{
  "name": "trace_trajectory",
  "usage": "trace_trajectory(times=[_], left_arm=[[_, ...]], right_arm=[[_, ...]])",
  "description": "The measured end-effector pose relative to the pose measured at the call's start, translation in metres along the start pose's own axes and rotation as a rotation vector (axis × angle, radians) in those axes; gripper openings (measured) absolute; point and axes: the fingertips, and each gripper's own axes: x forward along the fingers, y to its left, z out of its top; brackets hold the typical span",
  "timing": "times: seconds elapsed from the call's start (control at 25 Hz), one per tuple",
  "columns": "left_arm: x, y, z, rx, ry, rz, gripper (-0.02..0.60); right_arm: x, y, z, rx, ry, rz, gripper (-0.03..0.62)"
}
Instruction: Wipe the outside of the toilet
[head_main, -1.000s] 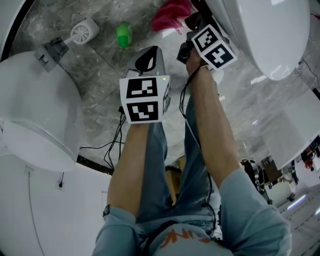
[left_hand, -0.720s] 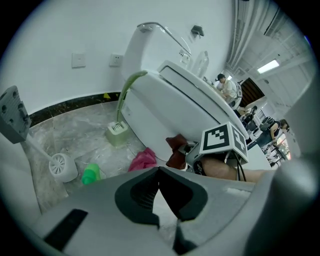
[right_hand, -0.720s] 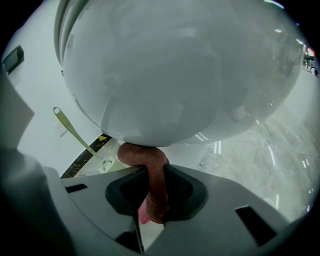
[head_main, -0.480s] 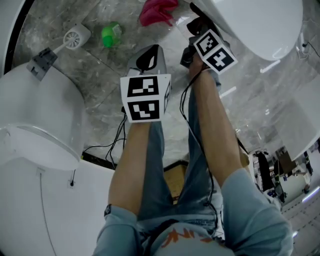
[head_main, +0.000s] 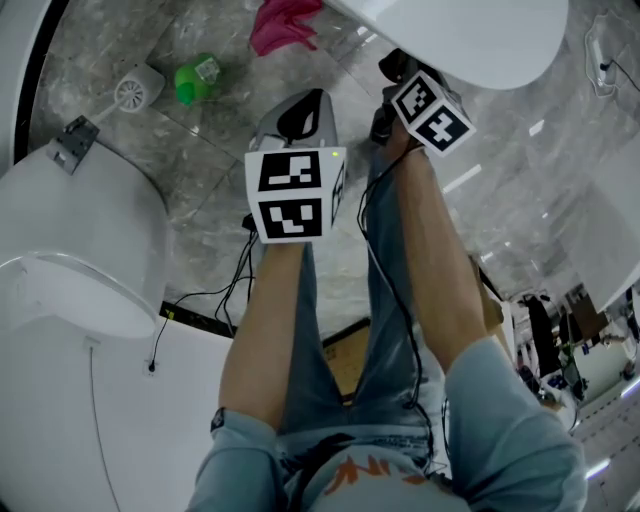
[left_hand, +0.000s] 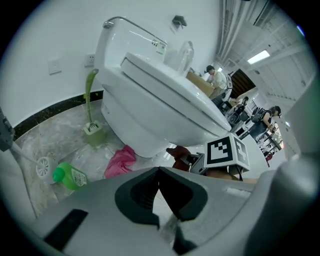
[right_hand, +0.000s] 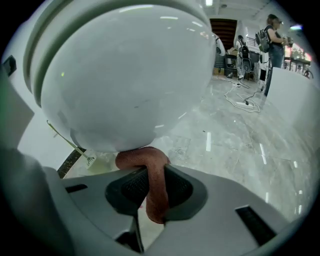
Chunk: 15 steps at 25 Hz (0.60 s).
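Observation:
The white toilet (right_hand: 125, 75) fills the right gripper view, seen from its rounded front; in the head view the toilet (head_main: 470, 40) sits at the top right. My right gripper (right_hand: 152, 185) is shut on a reddish-brown cloth (right_hand: 150, 167) that is pressed against the underside of the bowl. In the left gripper view the cloth (left_hand: 179, 152) shows beside the right gripper's marker cube (left_hand: 225, 152). My left gripper (left_hand: 159, 172) is shut with nothing in it and hangs in front of the toilet (left_hand: 150, 100), apart from it.
A pink rag (left_hand: 120, 160), a green bottle (left_hand: 67, 176) and a toilet brush (left_hand: 42, 167) lie on the marble floor left of the bowl. A green brush holder (left_hand: 92, 132) stands by the wall. A second white toilet (head_main: 70, 240) is at the left.
The head view has swung, so the floor items sit further left and up. My right gripper with the cloth has stayed against the bowl's front, shifting slightly along it. The left gripper holds its place.

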Motion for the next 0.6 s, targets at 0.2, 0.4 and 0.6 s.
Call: trace_trajectory(times=[0.2,0.4,0.6], left_arm=[[0.005,-0.033,-0.003,0.020,0.012,-0.008,-0.006],[-0.003,-0.071,0.007,0.037,0.002,-0.011,-0.006],[-0.023,-0.093,0.031,0.044,-0.035,0.001,-0.006]], right_arm=[[-0.015,-0.035,0.005,-0.049,0.019,-0.004,0.072],[-0.047,-0.063,0.011,-0.079,0.047,0.013,0.072],[-0.085,-0.069,0.013,-0.150,0.107,0.084,0.072]])
